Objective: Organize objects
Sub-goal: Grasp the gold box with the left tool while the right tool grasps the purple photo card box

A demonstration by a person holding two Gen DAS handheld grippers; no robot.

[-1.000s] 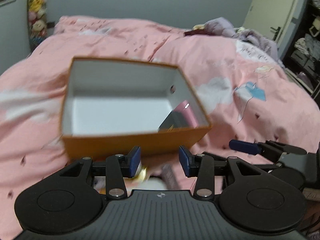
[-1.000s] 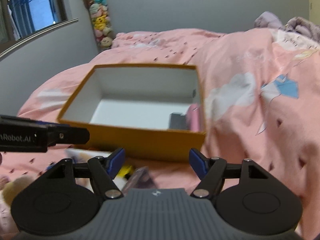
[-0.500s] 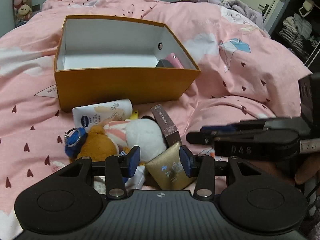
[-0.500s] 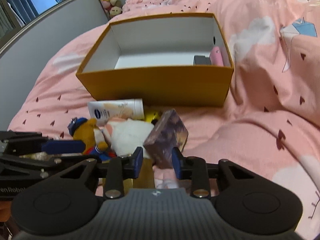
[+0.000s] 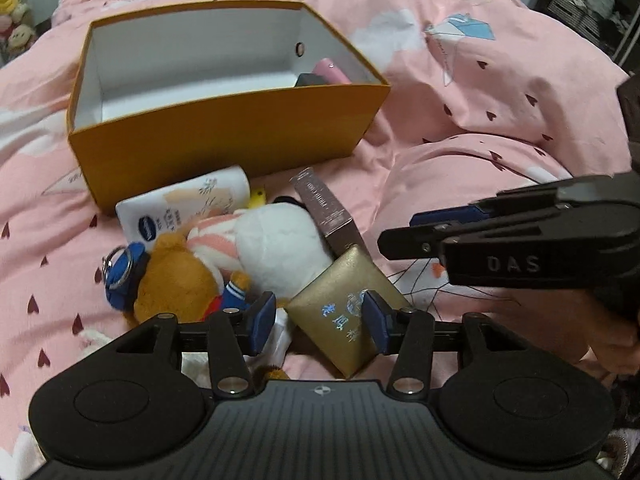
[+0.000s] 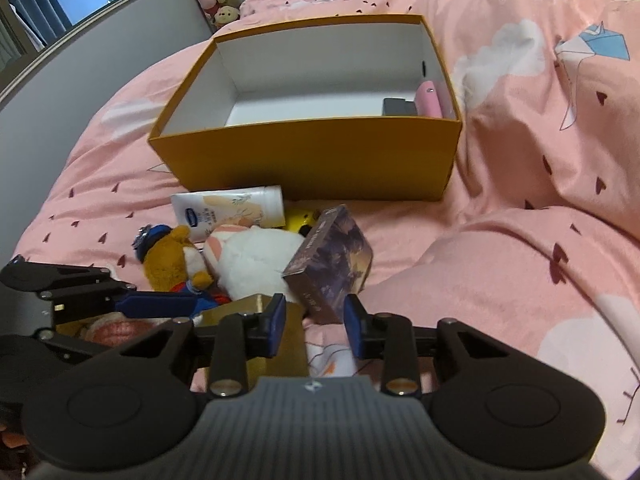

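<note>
While a pink heart-print duvet (image 6: 520, 248) is covering the whole bed, an open orange box (image 6: 312, 156) with a white inside is sitting on it, holding a pink case (image 6: 428, 100) and a dark item (image 6: 396, 106) against its right-hand wall. Just in front of the box, a heap of loose things is lying on the duvet: a white plush toy (image 5: 276, 244), an orange plush bear (image 5: 176, 284) with a blue keyring (image 5: 120, 276), a white lotion tube (image 5: 188, 208), a purple printed carton (image 6: 332, 264) and a gold packet (image 5: 344, 308). The left gripper (image 5: 320, 320) is hanging over the gold packet, its jaws having just been opening and standing partly apart, the packet lying below and between the blue pads without being pinched. The right gripper (image 6: 314, 330) is hovering at the near edge of the purple carton, its jaws having just been closing to a narrow gap, with nothing gripped.
</note>
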